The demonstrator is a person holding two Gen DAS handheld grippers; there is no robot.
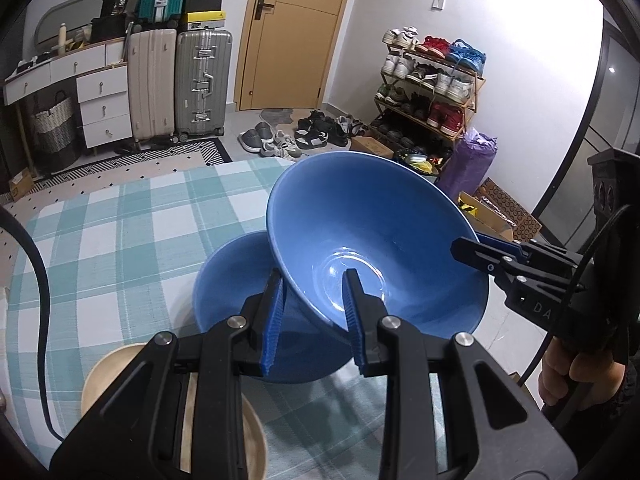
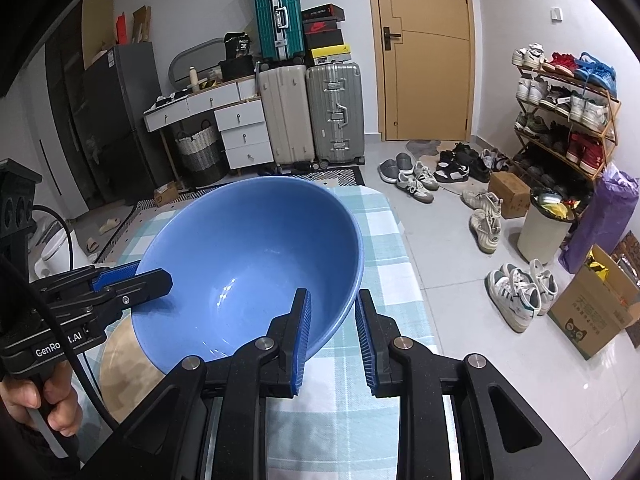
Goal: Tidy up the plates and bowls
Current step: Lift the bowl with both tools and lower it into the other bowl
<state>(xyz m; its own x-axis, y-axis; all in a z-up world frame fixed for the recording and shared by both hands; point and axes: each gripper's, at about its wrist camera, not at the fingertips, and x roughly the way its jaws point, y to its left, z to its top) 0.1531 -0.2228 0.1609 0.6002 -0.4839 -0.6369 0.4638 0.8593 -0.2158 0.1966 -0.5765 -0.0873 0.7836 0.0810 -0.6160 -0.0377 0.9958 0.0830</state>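
Left tongs (image 1: 314, 316) and right tongs (image 2: 332, 334) each clamp opposite rims of the tilted upper blue bowl (image 1: 360, 232), held above a second blue bowl (image 1: 224, 280) on the checked table (image 1: 120, 220).

Black grippers (image 1: 314, 320), ribbed blue pads (image 2: 303, 338), silver screws.

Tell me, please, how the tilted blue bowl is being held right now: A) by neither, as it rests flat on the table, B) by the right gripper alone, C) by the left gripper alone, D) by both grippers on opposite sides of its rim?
D: the left gripper and right gripper each clamp the rim of the tilted blue bowl from opposite sides.
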